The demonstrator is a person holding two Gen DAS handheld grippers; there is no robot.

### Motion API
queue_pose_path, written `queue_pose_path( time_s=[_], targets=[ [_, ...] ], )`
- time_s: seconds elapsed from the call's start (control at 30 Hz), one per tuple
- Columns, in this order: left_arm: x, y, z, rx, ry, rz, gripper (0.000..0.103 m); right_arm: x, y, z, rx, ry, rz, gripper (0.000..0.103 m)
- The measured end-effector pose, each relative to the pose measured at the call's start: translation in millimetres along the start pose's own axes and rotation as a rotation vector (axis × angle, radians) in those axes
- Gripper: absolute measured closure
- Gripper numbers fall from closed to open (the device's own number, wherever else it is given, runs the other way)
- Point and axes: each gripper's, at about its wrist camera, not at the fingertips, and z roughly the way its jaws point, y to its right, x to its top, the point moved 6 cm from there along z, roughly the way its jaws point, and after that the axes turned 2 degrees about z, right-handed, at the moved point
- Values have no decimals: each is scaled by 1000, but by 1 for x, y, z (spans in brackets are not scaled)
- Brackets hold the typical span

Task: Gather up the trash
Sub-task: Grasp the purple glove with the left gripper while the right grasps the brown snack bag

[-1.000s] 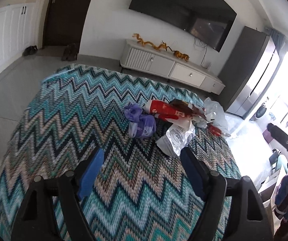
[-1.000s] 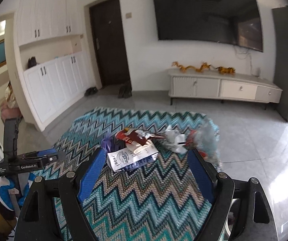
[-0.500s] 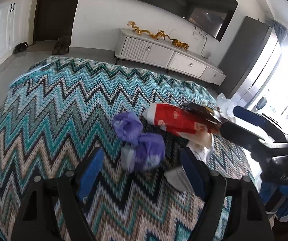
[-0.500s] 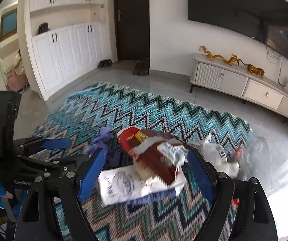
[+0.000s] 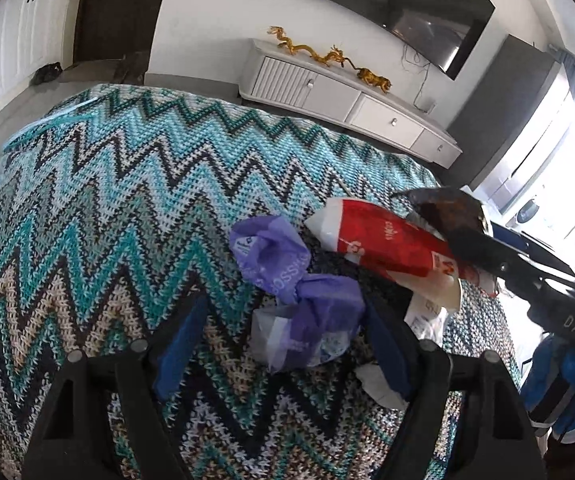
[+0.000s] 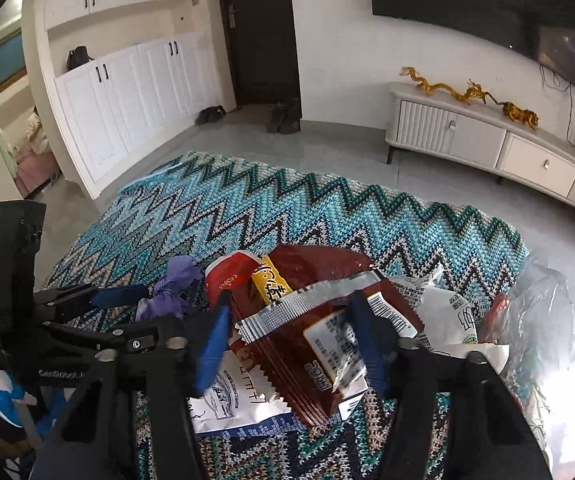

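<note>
A pile of trash lies on a zigzag-patterned blanket [image 5: 107, 200]. My left gripper [image 5: 283, 332] is open, its blue-padded fingers on either side of a crumpled purple plastic bag [image 5: 303, 296]. Beside the bag lies a red and white wrapper [image 5: 383, 240]. My right gripper [image 6: 295, 332] is open, its fingers straddling a dark red snack wrapper [image 6: 307, 320] that rests on a white printed packet [image 6: 239, 400]. The purple bag [image 6: 171, 288] and the left gripper [image 6: 115, 296] show at the left of the right wrist view.
A white crumpled packet [image 6: 447, 312] and a clear plastic bag [image 6: 543, 312] lie at the right of the pile. A white TV cabinet [image 6: 487, 144] stands by the far wall under a TV. White cupboards [image 6: 127, 92] line the left wall.
Both grippers have moved down and forward onto the pile. The left one now brackets the purple bag and the right one the dark red wrapper. Both stay open.
</note>
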Motion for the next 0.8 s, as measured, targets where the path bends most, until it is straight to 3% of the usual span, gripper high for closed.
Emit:
queue_pose_path(
  time_s=[0.03, 0.13, 0.17, 0.23, 0.27, 0.37, 0.8],
  targets=[
    [0, 0, -1, 2, 3, 0, 28, 0, -1, 0, 1, 1, -1, 55],
    [-3, -2, -2, -6, -5, 0, 46, 0, -2, 0, -3, 5, -7, 66],
    [-5, -3, -3, -12, -9, -1, 51, -1, -3, -1, -5, 4, -7, 73],
    [-7, -3, -4, -14, -10, -4, 55, -1, -4, -2, -3, 6, -7, 78],
    [-8, -3, -7, -11, -5, -6, 56, -1, -5, -4, -6, 8, -9, 84],
    [-12, -5, -15, -7, 6, -15, 58, -1, -9, -11, -3, 20, -14, 86],
    [-21, -14, -103, 22, 101, -36, 59, 7, -44, -104, 55, 158, -9, 87]
  ],
)
